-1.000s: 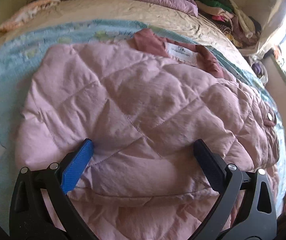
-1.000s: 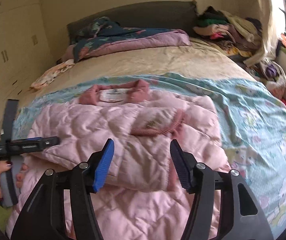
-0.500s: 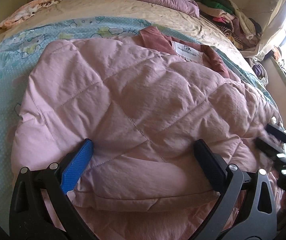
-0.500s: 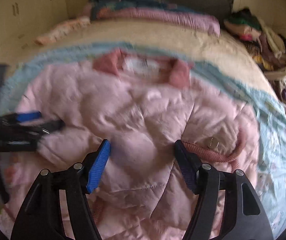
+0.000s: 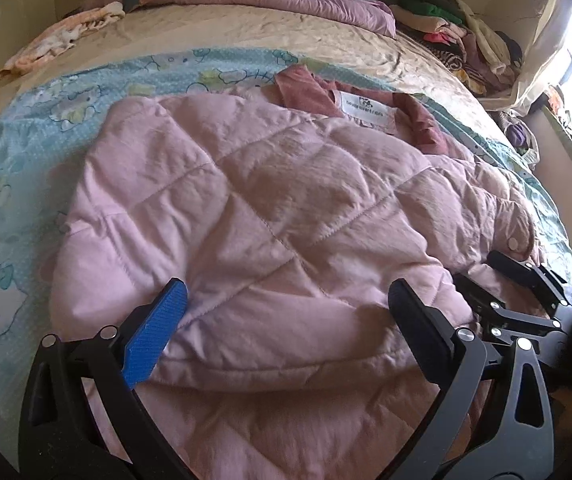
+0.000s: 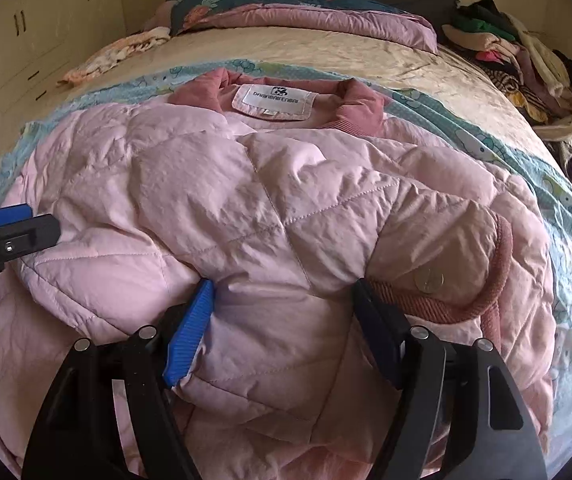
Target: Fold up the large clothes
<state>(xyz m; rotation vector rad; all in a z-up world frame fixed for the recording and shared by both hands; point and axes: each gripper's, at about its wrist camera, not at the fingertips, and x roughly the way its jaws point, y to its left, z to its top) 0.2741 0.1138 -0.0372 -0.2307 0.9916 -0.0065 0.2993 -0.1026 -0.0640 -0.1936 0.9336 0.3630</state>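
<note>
A pink quilted jacket point(image 5: 270, 216) lies on the bed with both sleeves folded across its body, its darker pink collar and white label point(image 6: 274, 101) at the far end. My left gripper point(image 5: 286, 312) is open, its fingers resting on the folded left sleeve near the jacket's lower part. My right gripper point(image 6: 282, 304) is open, straddling the folded right sleeve just left of its ribbed cuff point(image 6: 466, 304) with a metal snap. The jacket point(image 6: 266, 208) fills the right wrist view. Each gripper shows at the edge of the other's view.
The jacket lies on a light blue cartoon-print sheet point(image 5: 26, 152) over a beige bedspread point(image 6: 326, 56). Folded quilts point(image 6: 286, 8) lie at the headboard. A pile of clothes point(image 6: 518, 56) sits at the far right. White cupboards point(image 6: 26, 32) stand at the left.
My right gripper has swung left and down over the folded right sleeve, closer to the jacket. My left gripper has stayed open on the left sleeve, shifting slightly.
</note>
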